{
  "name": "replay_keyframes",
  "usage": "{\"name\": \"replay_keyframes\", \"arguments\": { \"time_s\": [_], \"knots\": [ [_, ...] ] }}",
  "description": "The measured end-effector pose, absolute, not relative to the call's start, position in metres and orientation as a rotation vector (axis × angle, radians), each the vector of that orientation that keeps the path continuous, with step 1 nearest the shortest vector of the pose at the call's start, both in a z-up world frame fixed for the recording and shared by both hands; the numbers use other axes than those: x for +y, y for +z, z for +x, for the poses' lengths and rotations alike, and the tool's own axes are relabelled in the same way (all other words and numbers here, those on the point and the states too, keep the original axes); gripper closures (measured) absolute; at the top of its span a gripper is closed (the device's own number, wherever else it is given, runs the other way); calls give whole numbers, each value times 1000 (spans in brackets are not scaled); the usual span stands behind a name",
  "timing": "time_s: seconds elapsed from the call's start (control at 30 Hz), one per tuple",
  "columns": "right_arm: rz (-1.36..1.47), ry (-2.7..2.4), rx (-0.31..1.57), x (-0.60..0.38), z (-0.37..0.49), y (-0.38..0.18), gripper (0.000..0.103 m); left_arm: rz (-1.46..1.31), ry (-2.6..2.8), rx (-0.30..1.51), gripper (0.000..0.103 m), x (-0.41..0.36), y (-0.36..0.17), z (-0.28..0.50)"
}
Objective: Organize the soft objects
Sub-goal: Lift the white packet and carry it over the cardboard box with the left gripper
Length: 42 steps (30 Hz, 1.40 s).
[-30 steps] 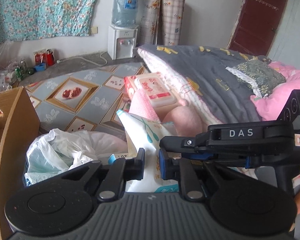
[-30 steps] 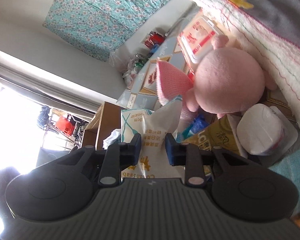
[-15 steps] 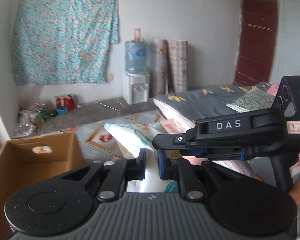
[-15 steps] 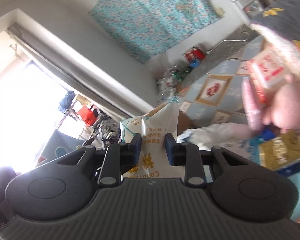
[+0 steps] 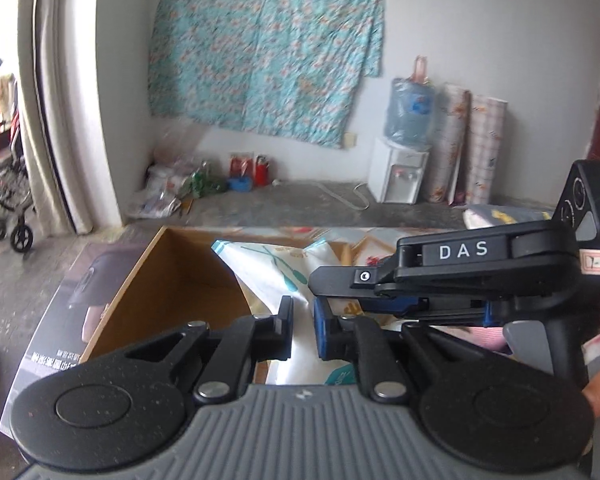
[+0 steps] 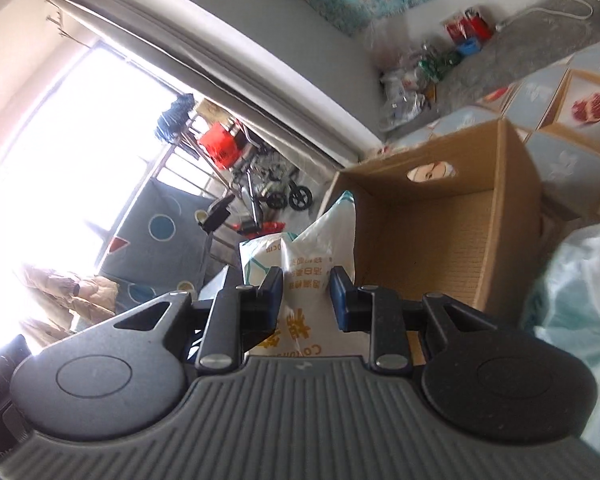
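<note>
I hold the soft white packet [image 5: 276, 276] pinched in both my left gripper [image 5: 302, 330] and right gripper [image 6: 306, 294] above the open cardboard box [image 6: 432, 236], so next I should lower it in and release.

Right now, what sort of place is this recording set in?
Most likely a room in a home, perhaps a bedroom. A water dispenser stands by the wall, a floral cloth hangs above, and a cardboard box sits open on the floor.
</note>
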State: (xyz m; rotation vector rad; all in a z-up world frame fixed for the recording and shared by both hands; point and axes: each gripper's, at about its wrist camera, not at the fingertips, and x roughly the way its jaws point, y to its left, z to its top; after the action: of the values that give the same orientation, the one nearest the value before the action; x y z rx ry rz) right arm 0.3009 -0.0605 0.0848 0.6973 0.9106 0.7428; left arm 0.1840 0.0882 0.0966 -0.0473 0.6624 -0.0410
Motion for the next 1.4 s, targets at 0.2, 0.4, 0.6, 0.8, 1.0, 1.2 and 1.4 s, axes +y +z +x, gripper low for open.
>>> {"name": "replay_keyframes", "arguments": {
  "time_s": [0.2,0.4,0.6,0.8,1.0,1.2,1.4],
  "knots": [
    [547,636,912,-35,350,55,76,-57,-51,784,92,122,47,257],
    [501,547,900,-78,369,38,76,-26,-72,965,92,128,-33,322],
    [473,552,860,-117,354,48,75,24,-24,1059,59,136,-52,329],
    [504,557,838,-143,334,53,74,-59,8,1143,25,147,-41,316],
    [530,554,843,-156,327,48,73,11,12,1271,76,137,-70,326],
    [506,526,833,-163,322,51,73,119,-52,1183,91,119,-72,344],
    [510,485,840,-176,325,43,72,212,-194,1151,98,101,-65,352]
  ]
}}
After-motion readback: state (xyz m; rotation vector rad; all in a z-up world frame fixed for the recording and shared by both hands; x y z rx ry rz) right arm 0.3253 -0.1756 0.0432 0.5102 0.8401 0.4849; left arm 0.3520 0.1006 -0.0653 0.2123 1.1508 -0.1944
